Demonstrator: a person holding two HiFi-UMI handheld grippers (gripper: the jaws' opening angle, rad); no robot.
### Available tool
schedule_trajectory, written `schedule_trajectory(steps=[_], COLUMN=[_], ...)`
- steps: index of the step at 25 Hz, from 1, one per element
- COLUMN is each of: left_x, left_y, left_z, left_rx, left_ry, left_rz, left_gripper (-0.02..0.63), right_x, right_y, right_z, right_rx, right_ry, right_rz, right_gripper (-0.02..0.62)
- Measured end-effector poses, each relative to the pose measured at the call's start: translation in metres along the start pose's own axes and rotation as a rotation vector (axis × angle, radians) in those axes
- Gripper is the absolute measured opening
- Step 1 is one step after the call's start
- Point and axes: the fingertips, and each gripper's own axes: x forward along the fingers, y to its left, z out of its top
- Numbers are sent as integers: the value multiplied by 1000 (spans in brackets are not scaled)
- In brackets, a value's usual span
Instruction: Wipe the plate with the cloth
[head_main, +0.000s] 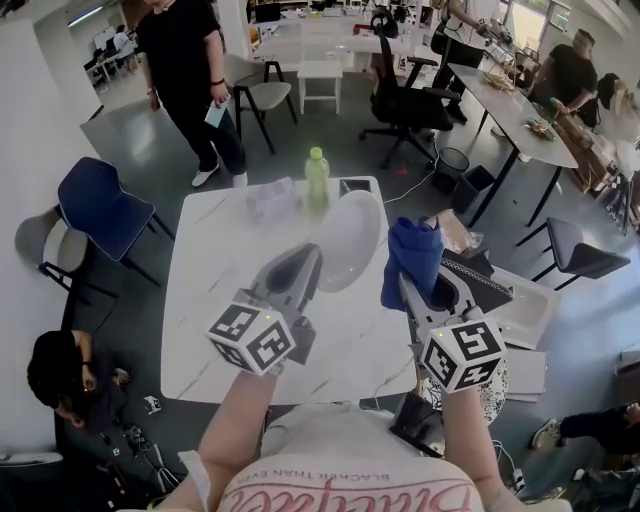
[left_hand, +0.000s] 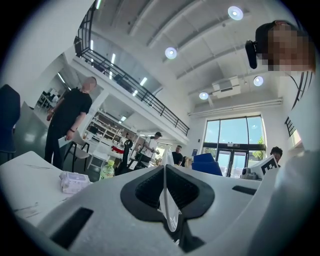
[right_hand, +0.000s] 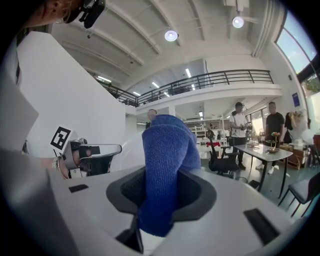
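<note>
Left hand-held gripper (left_hand: 165, 192): clenched on the near rim of the round white plate (left_hand: 171, 215), whose thin edge runs upright through the seam between the pads.
Right hand-held gripper (right_hand: 160, 200): grasping the bunched blue terry cloth (right_hand: 167, 165), with a thick fold pinched between the pads.
Plate position: in the head view the plate (head_main: 350, 240) is off the white marble-pattern table (head_main: 200, 300), carried by the left hand-held gripper (head_main: 312, 262) alone.
Plate axis: stands on edge and tilted. Its oval outline runs from the jaws at the near left away toward the far right, and its hollow face is turned toward the cloth side.
Cloth position: the cloth (head_main: 412, 252) stands up out of the right hand-held gripper (head_main: 405, 290), its long axis running along the jaws and its rounded top past the tips.
Cloth vs plate: just beside the plate's right rim; can't tell if they touch.
Table, far edge: a green plastic bottle (head_main: 317, 178) stands upright with a crumpled white packet (head_main: 270, 198) to its left.
Count: 1 plate, 1 cloth, 2 hand-held grippers, 1 bottle, 1 packet.
</note>
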Motion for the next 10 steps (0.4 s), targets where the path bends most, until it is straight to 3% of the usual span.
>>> schedule_trajectory(steps=[10], left_x=[7], left_y=[-1], left_z=[0], left_rx=[-10], left_ry=[1], left_rz=[-8], left_gripper=[14], right_x=[3], right_y=[-13], right_z=[2], right_rx=[17], right_ry=[-1], right_rz=[-35], right_gripper=[120])
